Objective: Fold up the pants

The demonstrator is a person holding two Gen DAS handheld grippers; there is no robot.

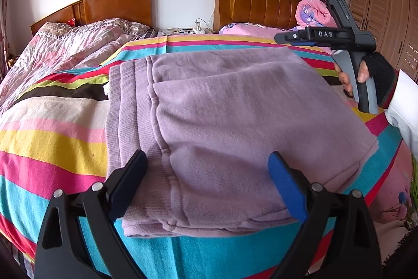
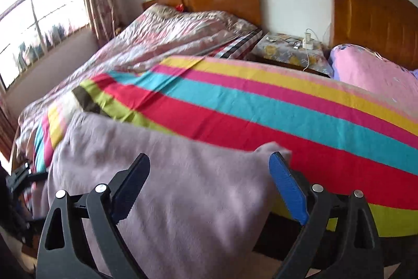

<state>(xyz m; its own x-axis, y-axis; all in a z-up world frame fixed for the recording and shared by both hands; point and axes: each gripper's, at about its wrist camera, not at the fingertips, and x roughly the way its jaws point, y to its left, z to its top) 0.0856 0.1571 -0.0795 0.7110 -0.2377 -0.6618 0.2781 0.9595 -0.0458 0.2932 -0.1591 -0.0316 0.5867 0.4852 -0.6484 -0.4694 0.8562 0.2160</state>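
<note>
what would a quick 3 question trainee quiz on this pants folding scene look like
1. True or false: the left gripper is shut on the pants.
2. What do the pants lie on? A) a wooden floor B) a striped bedspread C) a chair
3. Fill in: in the left wrist view, the hand holding the right gripper wears a black fingerless ____.

Key: 1 false, its jaws stand open around the folded pile; 2 B; 3 glove.

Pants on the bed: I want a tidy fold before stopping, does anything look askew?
Mostly neat. The lilac pants lie folded flat on the striped sheet, but the layers are staggered at their left edge, not flush.
</note>
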